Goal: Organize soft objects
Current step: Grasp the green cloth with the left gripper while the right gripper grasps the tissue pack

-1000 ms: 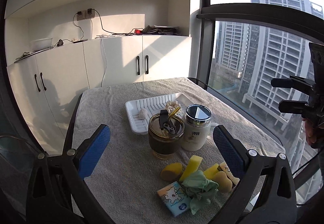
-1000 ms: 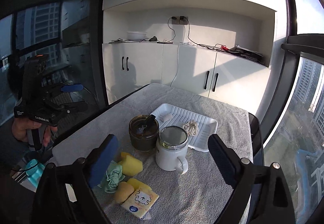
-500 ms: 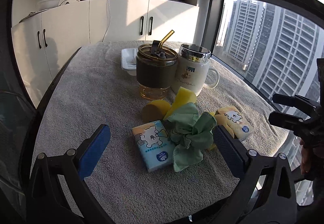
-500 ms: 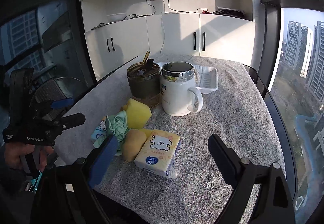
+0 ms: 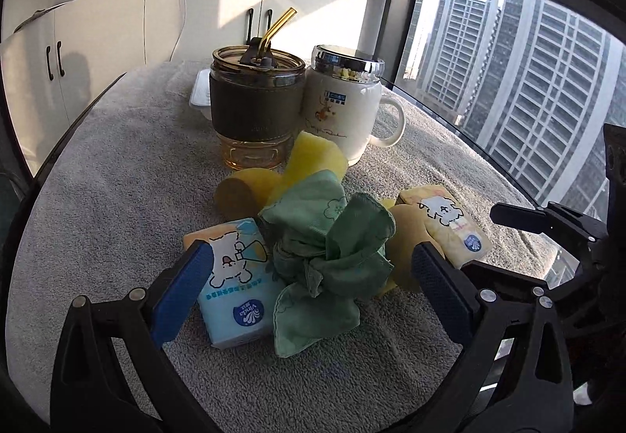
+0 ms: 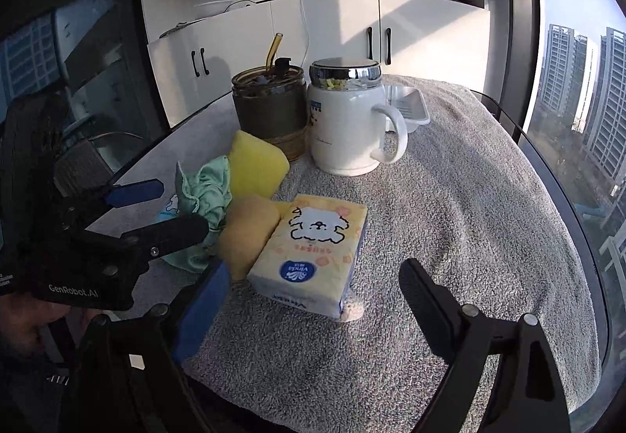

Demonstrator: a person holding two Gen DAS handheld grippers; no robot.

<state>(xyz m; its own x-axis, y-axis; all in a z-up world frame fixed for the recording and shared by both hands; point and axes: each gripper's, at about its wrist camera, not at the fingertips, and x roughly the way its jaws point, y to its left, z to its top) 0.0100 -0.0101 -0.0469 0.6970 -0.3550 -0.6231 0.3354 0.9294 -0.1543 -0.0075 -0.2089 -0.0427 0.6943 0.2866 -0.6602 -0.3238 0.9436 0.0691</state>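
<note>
A heap of soft things lies on the grey towel. It holds a crumpled green cloth (image 5: 328, 237), a blue tissue pack (image 5: 234, 288), a yellow tissue pack (image 6: 317, 241), a yellow block sponge (image 6: 254, 163) and a rounded yellow sponge (image 6: 246, 233). My left gripper (image 5: 309, 261) is open and low over the near edge of the heap. The blue pack and the green cloth sit just ahead between its fingers, untouched. My right gripper (image 6: 313, 276) has wide jaws that are closing. The yellow pack lies just in front of them, and neither pad presses on it.
A glass cup with a straw (image 5: 256, 100) and a lidded white mug (image 5: 340, 100) stand right behind the heap. A white tray (image 6: 407, 108) lies behind them. The table's edge runs close under both grippers. Windows flank the table.
Both grippers have sunk towards the table and closed in on the heap, which now fills the lower middle of each view. Nothing on the table has moved.
</note>
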